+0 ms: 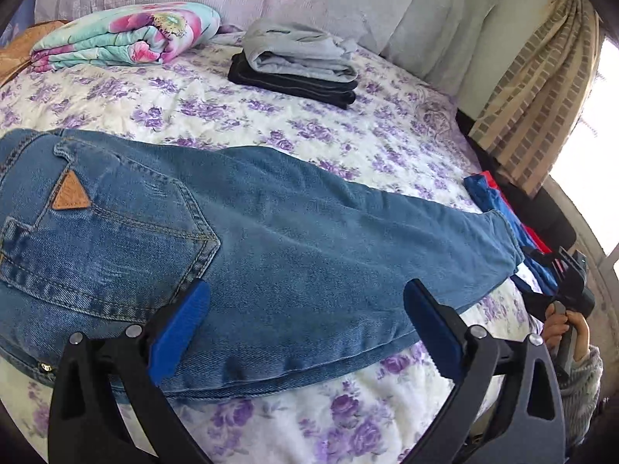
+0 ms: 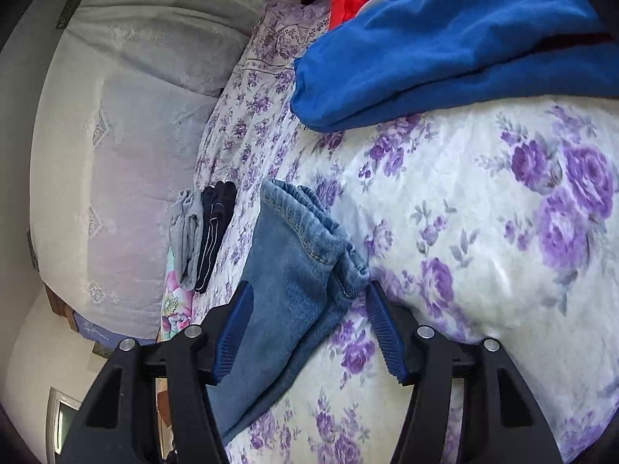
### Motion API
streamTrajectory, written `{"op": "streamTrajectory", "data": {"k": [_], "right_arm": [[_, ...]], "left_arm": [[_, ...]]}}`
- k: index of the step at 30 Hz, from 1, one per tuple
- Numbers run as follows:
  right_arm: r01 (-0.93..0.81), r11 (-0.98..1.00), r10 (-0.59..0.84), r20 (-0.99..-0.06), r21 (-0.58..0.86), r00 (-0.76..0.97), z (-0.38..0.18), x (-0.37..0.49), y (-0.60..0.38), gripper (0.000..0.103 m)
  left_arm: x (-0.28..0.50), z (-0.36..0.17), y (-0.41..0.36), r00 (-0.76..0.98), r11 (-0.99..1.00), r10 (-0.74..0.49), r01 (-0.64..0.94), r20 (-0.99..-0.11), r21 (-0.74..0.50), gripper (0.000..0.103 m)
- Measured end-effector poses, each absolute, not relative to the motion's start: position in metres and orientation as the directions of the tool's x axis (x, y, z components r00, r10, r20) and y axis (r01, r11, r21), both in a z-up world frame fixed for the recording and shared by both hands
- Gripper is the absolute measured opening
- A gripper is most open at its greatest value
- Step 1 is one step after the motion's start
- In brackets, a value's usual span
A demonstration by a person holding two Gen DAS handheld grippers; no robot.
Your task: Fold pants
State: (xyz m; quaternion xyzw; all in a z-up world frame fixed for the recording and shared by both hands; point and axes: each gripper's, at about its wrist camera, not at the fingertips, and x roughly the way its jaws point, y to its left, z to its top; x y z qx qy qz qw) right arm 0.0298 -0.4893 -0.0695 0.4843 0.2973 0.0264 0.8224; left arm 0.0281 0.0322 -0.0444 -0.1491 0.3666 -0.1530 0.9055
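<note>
The jeans [image 1: 251, 232] lie flat mid-frame, ready for folding. Left gripper [image 1: 305, 324] and right gripper [image 2: 309, 328] both gape apart, holding nothing.

Folded grey-black clothes stack [image 1: 296, 63], floral blanket [image 1: 123, 36], blue garment [image 2: 445, 50], curtain [image 1: 541, 89].

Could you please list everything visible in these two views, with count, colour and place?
Blue denim jeans: one, lying flat across the near bed, hems at the right gripper.
Folded grey garment: one, atop the black one, far side.
Folded black garment: one, beneath the grey.
Floral quilt: one, turquoise-pink, far left.
Blue-and-red fabric: one pile, right bed edge.
Purple-flowered white bedsheet: one, covering the bed.
Beige checked curtain: one, right.
Left gripper: black, blue pads, open over the jeans.
Right gripper: same, open around the hems.
</note>
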Motion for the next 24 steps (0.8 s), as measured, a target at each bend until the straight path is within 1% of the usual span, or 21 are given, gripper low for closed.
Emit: {"op": "streamTrajectory", "data": {"k": [3,4,5,6,7,8,11,14,15,18,19,22,23,24], "right_arm": [[0.239,0.533,0.306,-0.449,0.811,0.84,-0.071,0.036,-0.488,0.061],[0.234,0.543,0.295,-0.444,0.807,0.846,-0.071,0.036,-0.486,0.056],[0.23,0.553,0.279,-0.438,0.801,0.854,-0.071,0.034,-0.485,0.048],[0.23,0.56,0.266,-0.435,0.796,0.861,-0.074,0.032,-0.484,0.042],[0.229,0.562,0.257,-0.432,0.794,0.865,-0.077,0.032,-0.485,0.03],[0.229,0.561,0.252,-0.428,0.795,0.868,-0.08,0.031,-0.486,0.024],[0.193,0.57,0.258,-0.397,0.799,0.881,-0.083,0.027,-0.488,0.023],[0.201,0.608,0.233,-0.415,0.768,0.88,-0.081,0.029,-0.484,0.022],[0.203,0.616,0.225,-0.417,0.761,0.881,-0.081,0.029,-0.483,0.021],[0.196,0.619,0.223,-0.41,0.76,0.884,-0.081,0.029,-0.484,0.021],[0.194,0.618,0.226,-0.408,0.762,0.884,-0.082,0.029,-0.484,0.021],[0.192,0.623,0.223,-0.407,0.759,0.886,-0.081,0.029,-0.484,0.021],[0.19,0.627,0.221,-0.408,0.755,0.886,-0.081,0.028,-0.483,0.021],[0.19,0.636,0.218,-0.41,0.748,0.886,-0.081,0.028,-0.483,0.021]], "left_arm": [[0.024,-0.047,0.025,0.709,0.929,-0.352,0.183,-0.611,-0.323,0.098],[0.023,-0.05,0.02,0.714,0.94,-0.328,0.186,-0.619,-0.284,0.098],[0.022,-0.051,0.018,0.718,0.947,-0.314,0.187,-0.622,-0.261,0.098],[0.021,-0.052,0.015,0.721,0.954,-0.297,0.188,-0.626,-0.235,0.098],[0.021,-0.052,0.013,0.721,0.956,-0.289,0.187,-0.629,-0.226,0.098],[0.021,-0.052,0.014,0.72,0.956,-0.289,0.185,-0.631,-0.227,0.098],[0.023,-0.046,0.02,0.707,0.947,-0.307,0.158,-0.637,-0.281,0.098],[0.035,-0.034,0.025,0.685,0.917,-0.359,0.133,-0.634,-0.376,0.098],[0.04,-0.029,0.023,0.683,0.913,-0.366,0.133,-0.632,-0.385,0.098],[0.057,-0.021,0.005,0.711,0.96,-0.231,0.054,-0.664,-0.276,0.098],[0.061,-0.022,0.0,0.712,0.967,-0.203,0.038,-0.672,-0.252,0.098],[0.078,-0.051,-0.019,0.657,0.995,-0.066,-0.015,-0.751,-0.1,0.098],[0.079,-0.06,-0.024,0.652,0.998,-0.031,-0.016,-0.758,-0.054,0.099],[0.076,-0.06,-0.029,0.666,1.0,-0.002,-0.017,-0.746,-0.018,0.098]]}}
